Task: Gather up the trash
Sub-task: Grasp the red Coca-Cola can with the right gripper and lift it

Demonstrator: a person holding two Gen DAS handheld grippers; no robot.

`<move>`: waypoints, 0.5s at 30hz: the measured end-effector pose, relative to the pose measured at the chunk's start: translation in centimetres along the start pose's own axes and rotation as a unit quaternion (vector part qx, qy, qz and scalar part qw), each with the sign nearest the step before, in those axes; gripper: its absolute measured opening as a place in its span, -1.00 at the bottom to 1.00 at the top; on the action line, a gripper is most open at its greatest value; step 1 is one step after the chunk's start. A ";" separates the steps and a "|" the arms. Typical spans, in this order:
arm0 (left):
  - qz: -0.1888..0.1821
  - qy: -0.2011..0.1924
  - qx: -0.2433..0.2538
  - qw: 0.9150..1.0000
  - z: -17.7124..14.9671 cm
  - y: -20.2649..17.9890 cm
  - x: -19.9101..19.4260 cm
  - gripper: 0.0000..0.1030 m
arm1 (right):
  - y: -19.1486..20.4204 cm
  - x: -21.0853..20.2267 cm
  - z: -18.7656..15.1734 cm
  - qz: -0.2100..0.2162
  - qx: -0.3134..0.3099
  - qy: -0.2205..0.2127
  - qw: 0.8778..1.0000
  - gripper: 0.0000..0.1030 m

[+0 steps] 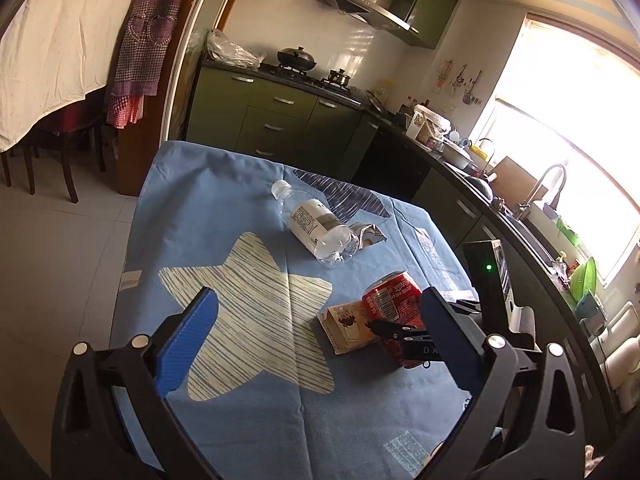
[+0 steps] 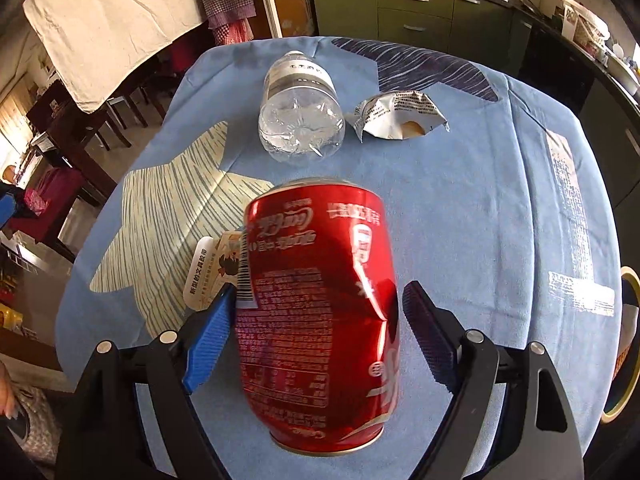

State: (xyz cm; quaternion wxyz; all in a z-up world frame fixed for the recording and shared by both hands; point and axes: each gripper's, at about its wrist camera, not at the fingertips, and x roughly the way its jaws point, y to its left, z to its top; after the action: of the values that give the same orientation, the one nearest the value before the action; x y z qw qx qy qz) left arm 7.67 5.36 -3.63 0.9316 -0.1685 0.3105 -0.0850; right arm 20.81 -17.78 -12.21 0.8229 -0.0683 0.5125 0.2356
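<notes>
Right tool (image 2: 316,328) is sitting closest, w/ the dented red can (image 2: 320,312) lying between its blue fingers (image 2: 210,344). The left pad is touching the can's barcode side; the right pad is showing a thin gap, so the jaws are part open around the can and I can't tell if they're gripping it. The can is lying on its side on the bench, which is wearing a blue cloth (image 2: 480,208) w/ star prints. A small cardboard box (image 2: 212,268) is lying just beside the can on its left, partly tucked behind it, touching the left finger tip.

Left tool (image 1: 320,320) is hovering over the cloth's pale star, jaws spread wide, holding nothing. From its view the can (image 1: 390,292) and box (image 1: 348,326) are lying near its right finger, w/ the right tool's black frame crossing in front of them.

Farther out, a clear plastic bottle (image 2: 300,112) is lying on its side, base facing the right tool, cap end pointing away. Just beside its base, to the right, a crumpled silver wrapper (image 2: 400,116) is lying on the cloth.

Beyond the bench, green cabinets (image 1: 280,112) are running along the wall, w/ a wok (image 1: 297,57) on the stove. A roll of tape (image 2: 626,344) is sitting at the bench's right edge.
</notes>
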 end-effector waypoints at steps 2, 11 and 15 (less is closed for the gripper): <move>-0.001 0.002 0.000 1.000 0.0 0.0 0.1 0.86 | -0.3 0.2 0.1 0.005 0.001 0.004 1.000 0.60; -0.001 0.006 0.003 1.000 -0.1 -0.1 0.4 0.86 | -0.6 0.3 -0.1 0.016 -0.001 0.001 1.000 0.50; 0.001 0.006 0.003 1.000 -0.1 -0.1 0.4 0.86 | -1.1 -0.6 -0.3 0.024 0.007 -0.013 1.000 0.50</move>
State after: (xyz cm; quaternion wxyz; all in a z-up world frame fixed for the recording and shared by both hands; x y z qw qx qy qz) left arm 7.93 5.12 -3.84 0.9303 -0.1654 0.3158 -0.0862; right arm 20.83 -19.03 -12.00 0.8242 -0.0466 0.5048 0.2525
